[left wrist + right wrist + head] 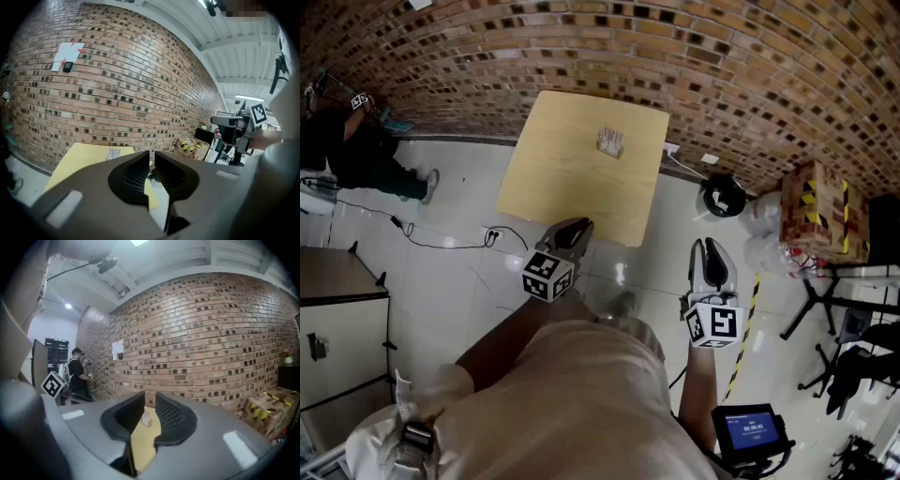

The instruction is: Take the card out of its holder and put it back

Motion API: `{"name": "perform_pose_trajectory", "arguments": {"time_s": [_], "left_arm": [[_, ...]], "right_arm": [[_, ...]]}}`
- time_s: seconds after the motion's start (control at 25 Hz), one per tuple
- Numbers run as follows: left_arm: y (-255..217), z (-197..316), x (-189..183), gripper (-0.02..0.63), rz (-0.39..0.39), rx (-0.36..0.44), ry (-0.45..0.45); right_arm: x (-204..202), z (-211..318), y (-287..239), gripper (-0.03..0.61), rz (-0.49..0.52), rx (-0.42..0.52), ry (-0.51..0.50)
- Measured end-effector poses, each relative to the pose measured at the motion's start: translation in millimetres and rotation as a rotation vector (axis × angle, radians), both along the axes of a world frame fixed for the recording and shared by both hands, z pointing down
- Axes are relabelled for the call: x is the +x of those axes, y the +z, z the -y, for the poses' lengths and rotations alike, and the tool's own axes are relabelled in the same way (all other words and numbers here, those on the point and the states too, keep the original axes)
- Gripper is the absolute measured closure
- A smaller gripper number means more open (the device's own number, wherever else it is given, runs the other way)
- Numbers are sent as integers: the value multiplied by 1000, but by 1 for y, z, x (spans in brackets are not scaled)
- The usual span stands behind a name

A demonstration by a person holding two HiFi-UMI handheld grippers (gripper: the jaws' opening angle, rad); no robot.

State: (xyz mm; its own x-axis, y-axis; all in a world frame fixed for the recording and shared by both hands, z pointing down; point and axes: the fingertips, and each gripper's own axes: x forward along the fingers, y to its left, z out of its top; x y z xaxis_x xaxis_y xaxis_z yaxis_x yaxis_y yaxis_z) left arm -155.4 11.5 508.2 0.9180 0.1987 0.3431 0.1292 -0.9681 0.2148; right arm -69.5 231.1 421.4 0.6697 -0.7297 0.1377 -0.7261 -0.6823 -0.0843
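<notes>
We wear a beige short-sleeved shirt (581,394). Our left gripper (574,228) and right gripper (712,251) have grey shells, dark ribbed pads (133,176), and cubes (547,275) bearing black-and-white square markers.

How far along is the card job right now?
Nothing looks done yet: the card holder stands on the yellow table, with nothing touching it. The left gripper and right gripper are both empty and short of the table. Left to do: reach the holder, pull the card out, put it back.
</notes>
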Motion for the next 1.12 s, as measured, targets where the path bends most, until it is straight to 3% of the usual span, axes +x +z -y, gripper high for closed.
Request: {"name": "perform_pose_trajectory", "arguments": {"time_s": [0.24,0.48,0.72,0.92,1.12], "left_arm": [[-3,0,5,557,-4,23,-3],[-5,1,-6,537,-15,44,-109],[2,7,-6,534,35,19,-216],[10,24,-11,532,59,11,-236],[12,55,13,531,56,19,-200]], "right_arm": [[0,7,-1,509,-3,-1,-77],[-1,1,-2,509,-19,4,-188],[25,1,21,508,50,-9,-242],[34,25,39,508,85,-10,-261],[54,59,43,509,94,-17,-247]]}}
